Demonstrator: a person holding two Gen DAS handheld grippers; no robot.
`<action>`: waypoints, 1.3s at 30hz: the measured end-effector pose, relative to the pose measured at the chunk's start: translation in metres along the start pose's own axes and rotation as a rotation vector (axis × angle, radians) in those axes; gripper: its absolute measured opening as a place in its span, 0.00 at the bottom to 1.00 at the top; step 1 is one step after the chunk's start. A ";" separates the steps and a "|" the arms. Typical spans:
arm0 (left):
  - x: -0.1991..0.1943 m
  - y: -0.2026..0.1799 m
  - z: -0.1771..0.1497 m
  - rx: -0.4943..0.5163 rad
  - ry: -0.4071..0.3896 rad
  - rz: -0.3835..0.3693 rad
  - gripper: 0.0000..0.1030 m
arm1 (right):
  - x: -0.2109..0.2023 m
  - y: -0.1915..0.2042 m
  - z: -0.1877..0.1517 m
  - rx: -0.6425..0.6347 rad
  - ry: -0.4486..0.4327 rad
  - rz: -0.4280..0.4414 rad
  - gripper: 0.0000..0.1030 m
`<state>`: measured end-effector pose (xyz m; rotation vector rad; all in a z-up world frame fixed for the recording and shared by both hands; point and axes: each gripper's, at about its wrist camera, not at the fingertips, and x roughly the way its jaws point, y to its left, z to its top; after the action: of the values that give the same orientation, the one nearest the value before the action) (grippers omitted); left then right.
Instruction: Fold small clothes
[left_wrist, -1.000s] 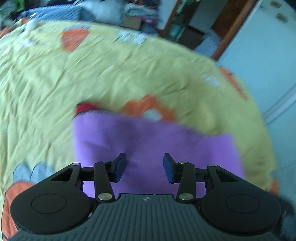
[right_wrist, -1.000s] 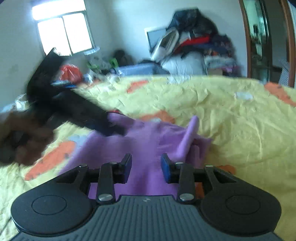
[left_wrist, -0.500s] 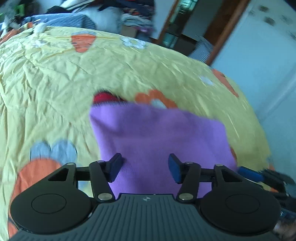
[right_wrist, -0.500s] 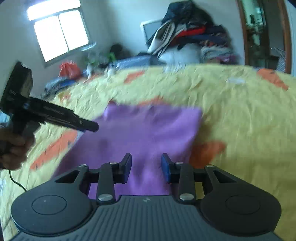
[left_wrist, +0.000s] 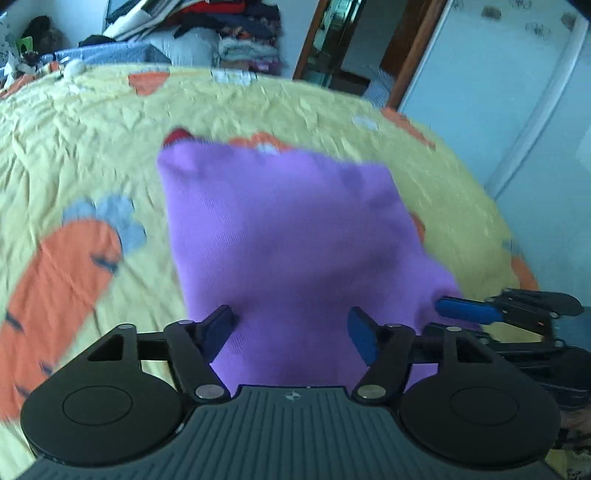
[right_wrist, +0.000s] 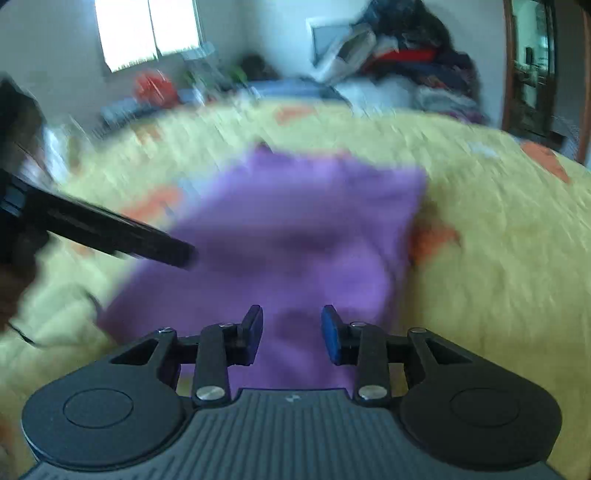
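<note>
Nearest in our left wrist view, the left tool (left_wrist: 291, 330) hangs over the near edge of the purple garment (left_wrist: 291, 236), its blue-padded fingers spread wide with only cloth showing between them; it grips nothing. In our right wrist view the right tool (right_wrist: 291, 334) sits likewise above the garment's near edge, fingers parted, nothing clamped.

The purple garment lies spread on the bed, on a yellow sheet (left_wrist: 92, 147) printed with orange carrots. We take the garment as our landmark. From the left wrist view it reads as a rough rectangle, flat, widening toward us. At its near right corner we see the right tool (left_wrist: 465, 309) reaching in from the side, one blue pad just at or touching the cloth edge; blur keeps us from telling which. From the right wrist view, the left tool (right_wrist: 181, 254) enters as a dark bar over the garment's left side, held by a hand (right_wrist: 14, 280) at the frame edge.

A large carrot print (left_wrist: 62, 280) lies on the sheet left of the garment. Something small and red (left_wrist: 176, 136) peeks out at the garment's far left corner; we cannot tell what it is.

Beyond the garment, past the far edge of the bed, a heap of clothes (left_wrist: 236, 33) is stacked against the wall. Farther right of it stands a wooden door frame (left_wrist: 413, 51). In the right wrist view, a bright window (right_wrist: 147, 33) sits high, far left of the garment.
</note>
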<state>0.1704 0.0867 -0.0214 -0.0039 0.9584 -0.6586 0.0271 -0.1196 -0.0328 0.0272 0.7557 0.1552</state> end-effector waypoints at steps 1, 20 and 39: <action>0.004 -0.002 -0.007 -0.003 0.014 0.015 0.67 | -0.001 -0.004 -0.009 -0.005 -0.032 -0.002 0.32; -0.016 -0.008 -0.059 -0.085 0.043 0.151 0.87 | -0.029 0.001 -0.027 0.017 -0.038 0.002 0.53; -0.001 0.017 0.030 -0.086 -0.082 0.069 0.90 | 0.009 -0.004 0.044 -0.105 -0.135 -0.035 0.75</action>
<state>0.2015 0.0927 -0.0080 -0.0734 0.9036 -0.5493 0.0638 -0.1212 -0.0075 -0.0748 0.6116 0.1582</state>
